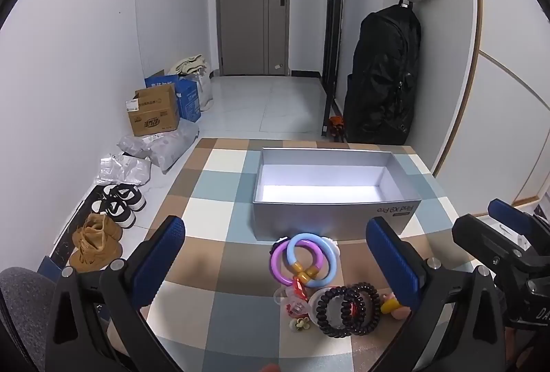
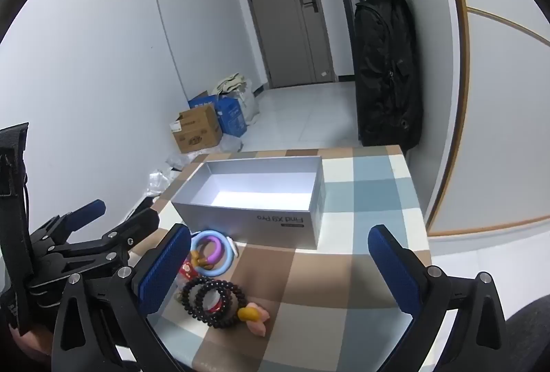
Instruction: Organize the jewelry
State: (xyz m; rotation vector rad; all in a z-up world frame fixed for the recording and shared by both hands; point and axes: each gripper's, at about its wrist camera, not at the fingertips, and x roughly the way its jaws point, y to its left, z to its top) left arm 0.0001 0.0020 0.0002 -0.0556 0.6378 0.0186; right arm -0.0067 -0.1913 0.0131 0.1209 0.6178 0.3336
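A checked table (image 1: 220, 320) fills the lower half of both views. At its far centre sits an open grey box (image 1: 330, 214), nothing inside. Both the left gripper (image 1: 275, 263) and the right gripper (image 2: 279, 265) stand wide apart, holding nothing. Just before the box, lower centre, lies a jewelry pile: pastel bangles (image 1: 304, 260), then dark beaded bracelets (image 1: 347, 308).

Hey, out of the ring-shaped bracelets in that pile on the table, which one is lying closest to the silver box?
The light blue bracelet, smooth with amber beads. It lies just in front of the silver box, interlinked with the purple one; the dark beaded bracelets sit farther back.
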